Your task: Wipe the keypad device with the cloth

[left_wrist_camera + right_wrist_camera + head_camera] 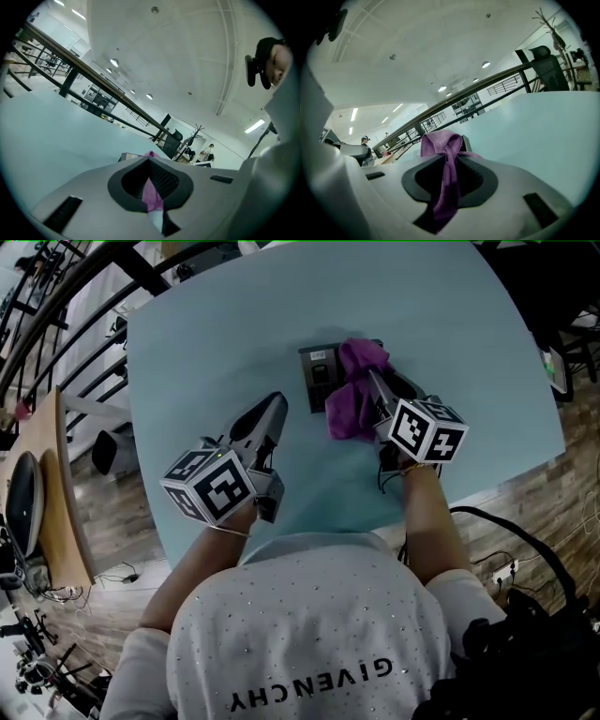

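Observation:
A dark keypad device (pixel 317 376) lies on the pale blue table (pixel 216 343), a little past its middle. A purple cloth (pixel 349 407) is bunched over the device's right side. My right gripper (pixel 373 381) reaches in from the near right and is shut on the cloth (pixel 439 143), which hangs down between its pads (pixel 471 180); the device's edge (pixel 465 142) shows just behind. My left gripper (pixel 277 405) rests to the left of the device, apart from it, shut and holding nothing. Its view looks over the jaws (pixel 151 161) at the device (pixel 127 156) and the cloth's top (pixel 150 153).
The table's near edge (pixel 309 532) runs close to the person's body. A black railing (pixel 66 306) and a wooden desk (pixel 52 484) stand to the left. Cables (pixel 511 563) lie on the wood floor at the right.

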{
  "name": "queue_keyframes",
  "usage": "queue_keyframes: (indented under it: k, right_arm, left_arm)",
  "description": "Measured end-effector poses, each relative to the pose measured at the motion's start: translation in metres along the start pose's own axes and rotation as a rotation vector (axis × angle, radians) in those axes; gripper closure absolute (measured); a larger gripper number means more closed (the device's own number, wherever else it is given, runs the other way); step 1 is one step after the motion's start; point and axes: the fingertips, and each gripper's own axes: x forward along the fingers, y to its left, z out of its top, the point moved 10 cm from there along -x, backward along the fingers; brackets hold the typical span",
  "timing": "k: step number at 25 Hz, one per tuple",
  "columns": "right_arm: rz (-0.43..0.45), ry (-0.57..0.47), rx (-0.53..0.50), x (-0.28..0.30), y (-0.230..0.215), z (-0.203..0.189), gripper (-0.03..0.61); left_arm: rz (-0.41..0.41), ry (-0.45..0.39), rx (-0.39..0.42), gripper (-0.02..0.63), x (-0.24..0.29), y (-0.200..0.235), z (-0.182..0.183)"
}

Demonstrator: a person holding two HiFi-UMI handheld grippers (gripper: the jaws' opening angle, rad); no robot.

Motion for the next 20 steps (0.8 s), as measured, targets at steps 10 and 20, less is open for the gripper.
queue_keyframes:
  k: [10, 20]
  right_arm:
    - [-0.1, -0.041, 0.058, -0.016, -0.024, 0.003, 0.497]
    - [0.073, -0.094, -0.012, -0.011, 0.014, 0.002, 0.499]
  left_arm:
    - [0.042, 0.012, 0.038, 0.614, -0.004, 0.0, 0.001]
    - [0.024, -0.014, 0.006, 0.614, -0.002, 0.001, 0.0]
